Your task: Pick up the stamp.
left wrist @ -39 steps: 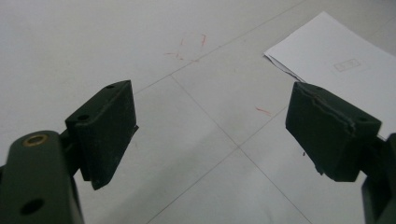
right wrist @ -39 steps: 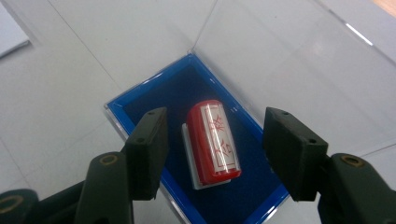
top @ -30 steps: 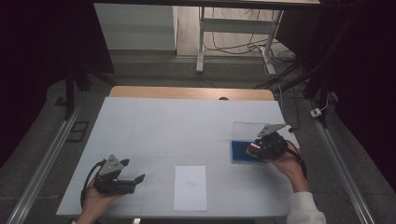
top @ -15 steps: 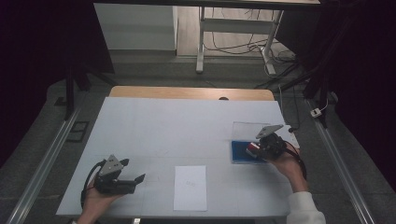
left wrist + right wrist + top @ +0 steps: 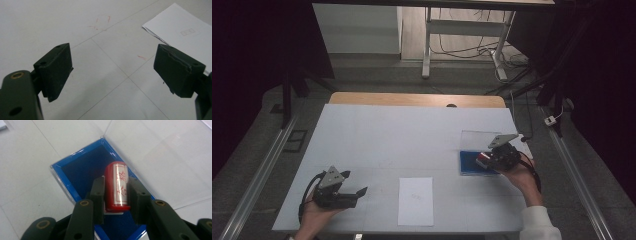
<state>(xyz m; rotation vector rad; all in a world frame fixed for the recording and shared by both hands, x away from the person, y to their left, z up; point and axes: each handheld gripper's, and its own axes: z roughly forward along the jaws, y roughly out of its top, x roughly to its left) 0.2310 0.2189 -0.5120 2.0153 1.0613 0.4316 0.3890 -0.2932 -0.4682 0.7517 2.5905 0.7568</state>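
A red cylindrical stamp [image 5: 117, 187] with a white label lies over the blue-lined case [image 5: 82, 170] at the table's right. My right gripper [image 5: 116, 183] has just closed its jaws, and both pads now press on the stamp's sides. In the high view the right gripper [image 5: 492, 157] hovers at the blue case [image 5: 469, 167], with the red stamp [image 5: 483, 159] at its tip. My left gripper [image 5: 359, 192] rests near the front left edge, pointing right. Its jaws [image 5: 113, 67] stand wide apart over bare table with nothing between them.
A white sheet of paper [image 5: 416, 200] lies at the front middle, just right of the left gripper, and its corner shows as paper [image 5: 182, 27]. The case's clear lid [image 5: 477, 140] lies open behind the blue tray. The wooden table edge [image 5: 412, 99] runs along the back.
The right gripper's jaws look drawn in around the red stamp compared with a second ago. Both hands have kept their places.
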